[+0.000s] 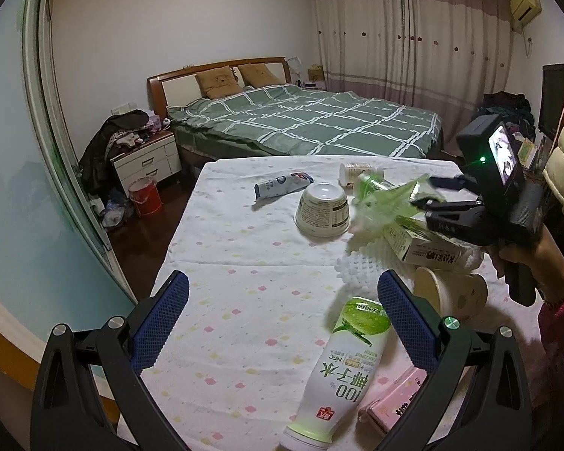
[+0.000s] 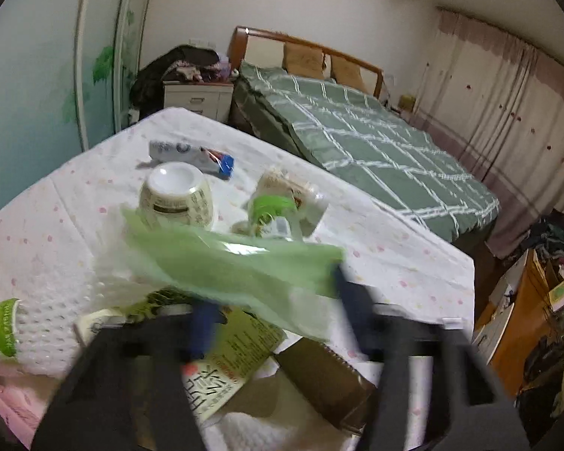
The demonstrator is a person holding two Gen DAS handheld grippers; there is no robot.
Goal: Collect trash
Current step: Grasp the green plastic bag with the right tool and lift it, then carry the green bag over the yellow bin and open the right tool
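Left wrist: left gripper spread wide over table, bottle lying between fingers, untouched. Right gripper pinching green bag near upturned cup.
Right wrist: blurred; bag across fingers, grip unclear here.

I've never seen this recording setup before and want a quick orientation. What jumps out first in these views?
A cloth-covered table littered with trash: a white-and-green coconut water bottle lies between the open left tool's blue fingers, and an upturned white cup stands mid-table. To the right, the right tool holds a thin green plastic bag above the pile of cartons, blurred by motion. Behind the table is a bed with a green checked cover.
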